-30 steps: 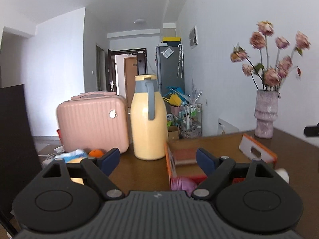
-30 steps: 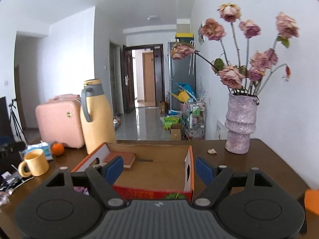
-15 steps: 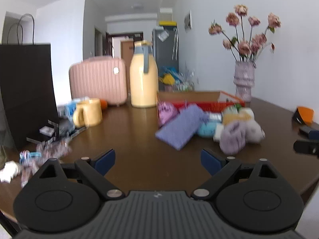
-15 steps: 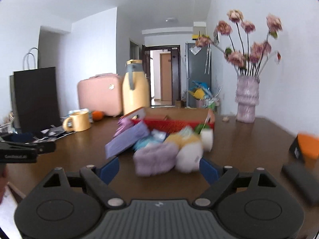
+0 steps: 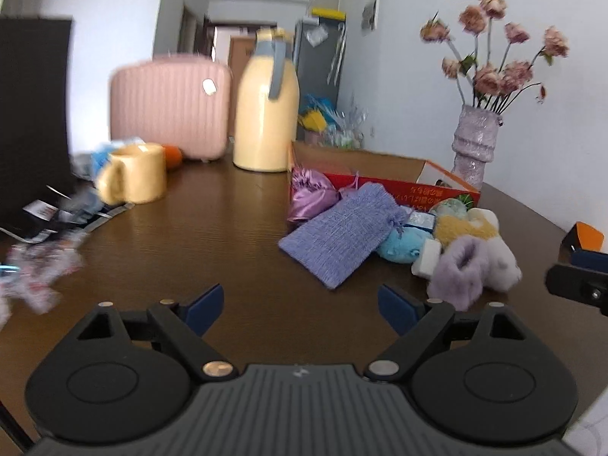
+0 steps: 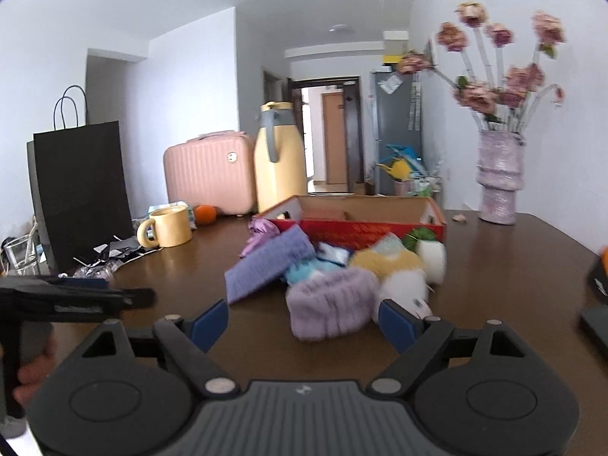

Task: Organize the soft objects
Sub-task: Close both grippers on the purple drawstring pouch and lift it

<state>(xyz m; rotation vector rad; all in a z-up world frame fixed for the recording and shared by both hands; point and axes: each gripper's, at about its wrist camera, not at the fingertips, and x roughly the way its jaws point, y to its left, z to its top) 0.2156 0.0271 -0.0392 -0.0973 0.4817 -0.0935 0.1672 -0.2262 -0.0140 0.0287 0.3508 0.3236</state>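
Your left gripper (image 5: 300,306) hovers over the brown table (image 5: 190,235), its jaws closing with nothing between them. Ahead to the right, a lavender woven pouch (image 5: 338,233) lies against a heap of plush toys (image 5: 463,254) before the red carton (image 5: 399,186). A yellow mug (image 5: 133,178) stands left, a yellow jug (image 5: 266,106) behind.

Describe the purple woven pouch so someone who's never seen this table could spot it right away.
On the dark wooden table, find the red cardboard box; soft things are piled before it. The purple woven pouch lies flat at the pile's left, coarse cloth, unlike the fluffy toys.
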